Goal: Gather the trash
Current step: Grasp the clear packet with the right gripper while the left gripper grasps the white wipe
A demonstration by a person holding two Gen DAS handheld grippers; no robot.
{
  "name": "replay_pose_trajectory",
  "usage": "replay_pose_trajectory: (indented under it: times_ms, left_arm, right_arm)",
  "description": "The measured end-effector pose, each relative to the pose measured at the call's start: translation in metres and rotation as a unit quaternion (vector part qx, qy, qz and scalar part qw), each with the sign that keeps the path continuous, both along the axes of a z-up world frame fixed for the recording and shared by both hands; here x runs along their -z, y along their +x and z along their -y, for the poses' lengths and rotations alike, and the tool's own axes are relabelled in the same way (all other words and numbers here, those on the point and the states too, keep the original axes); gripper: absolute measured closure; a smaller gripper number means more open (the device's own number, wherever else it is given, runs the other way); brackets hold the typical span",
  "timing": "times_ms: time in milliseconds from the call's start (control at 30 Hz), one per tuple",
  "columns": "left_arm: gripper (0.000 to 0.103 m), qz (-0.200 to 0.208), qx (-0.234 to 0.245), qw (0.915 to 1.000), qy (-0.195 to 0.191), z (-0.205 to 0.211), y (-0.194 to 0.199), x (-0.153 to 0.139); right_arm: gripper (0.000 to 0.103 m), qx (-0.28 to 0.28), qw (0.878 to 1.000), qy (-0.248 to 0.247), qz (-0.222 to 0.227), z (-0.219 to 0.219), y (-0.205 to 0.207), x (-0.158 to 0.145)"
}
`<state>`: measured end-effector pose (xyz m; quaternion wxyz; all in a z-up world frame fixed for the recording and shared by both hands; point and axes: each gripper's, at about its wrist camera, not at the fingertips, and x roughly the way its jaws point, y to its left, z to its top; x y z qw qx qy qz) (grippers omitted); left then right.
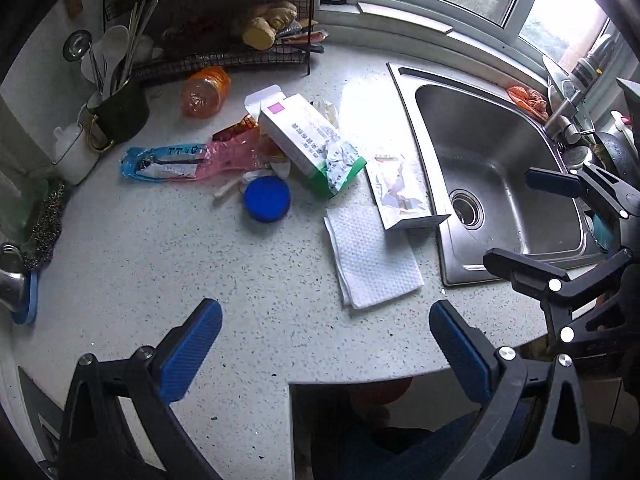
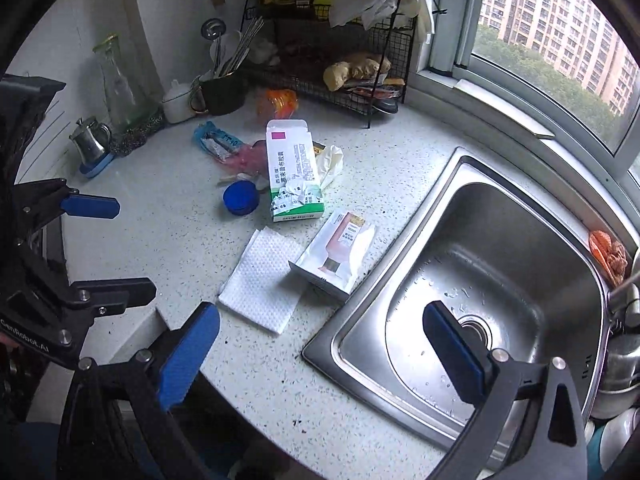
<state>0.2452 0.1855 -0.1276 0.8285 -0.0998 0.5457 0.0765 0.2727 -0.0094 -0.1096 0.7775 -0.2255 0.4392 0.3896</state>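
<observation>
Trash lies scattered on the speckled counter (image 1: 160, 264). A white and green medicine box (image 1: 308, 144) (image 2: 294, 172) sits torn open beside a blue round lid (image 1: 267, 199) (image 2: 239, 198). A folded paper towel (image 1: 370, 258) (image 2: 262, 282) and a small white carton (image 1: 400, 192) (image 2: 338, 250) lie by the sink. A blue and pink plastic wrapper (image 1: 180, 162) (image 2: 224, 146) and an orange plastic bottle (image 1: 204, 90) (image 2: 278, 104) lie farther back. My left gripper (image 1: 326, 346) hangs open above the counter's front edge, empty. My right gripper (image 2: 320, 350) stands open over the sink rim, holding nothing.
A steel sink (image 1: 500, 184) (image 2: 500, 280) fills the right. A wire rack (image 1: 224, 52) (image 2: 352, 80) with ginger stands at the back, with a utensil cup (image 1: 120, 112) (image 2: 222, 92), a white pot (image 1: 74, 152) and a steel jug (image 2: 90, 142) along the wall. An orange cloth (image 2: 608, 256) rests on the sink's far rim.
</observation>
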Motion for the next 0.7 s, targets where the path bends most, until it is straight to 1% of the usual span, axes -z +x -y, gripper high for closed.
replay_pose_trajectory:
  times_ms: [67,167,200,267,333,367,467,533,667,700]
  left_arm:
    - [0.000,-0.011,-0.004,0.9999,-0.004,-0.009,0.006,0.011]
    - [0.000,-0.027,-0.011,0.9995,-0.013,-0.022,0.013,0.025]
    - [0.000,-0.030,-0.013,0.9993,-0.017,-0.025,0.015,0.029]
    - [0.000,-0.038,-0.014,0.9990,-0.022,-0.031,0.019,0.036]
    - [0.000,-0.042,-0.012,0.9988,-0.022,-0.034,0.022,0.040]
    - [0.000,-0.044,-0.010,0.9988,-0.021,-0.034,0.024,0.041]
    - [0.000,-0.049,-0.007,0.9986,-0.021,-0.037,0.026,0.044]
    - [0.000,-0.051,-0.008,0.9984,-0.024,-0.038,0.028,0.046]
    - [0.000,-0.056,-0.009,0.9980,-0.028,-0.037,0.030,0.050]
    - [0.000,-0.058,-0.008,0.9979,-0.029,-0.036,0.030,0.051]
  right_arm:
    - [0.010,-0.022,1.000,-0.020,-0.008,-0.015,0.008,0.011]
    - [0.020,-0.056,0.997,-0.054,-0.015,-0.036,0.018,0.032]
    - [0.026,-0.064,0.996,-0.063,-0.017,-0.042,0.020,0.039]
    - [0.028,-0.081,0.993,-0.077,-0.028,-0.052,0.026,0.051]
    - [0.037,-0.096,0.990,-0.094,-0.040,-0.060,0.030,0.064]
    - [0.039,-0.101,0.989,-0.099,-0.044,-0.062,0.031,0.069]
    - [0.049,-0.115,0.986,-0.109,-0.045,-0.066,0.033,0.077]
    - [0.060,-0.123,0.985,-0.113,-0.052,-0.067,0.033,0.082]
    - [0.066,-0.134,0.982,-0.119,-0.057,-0.067,0.032,0.089]
    - [0.075,-0.135,0.982,-0.118,-0.062,-0.066,0.032,0.090]
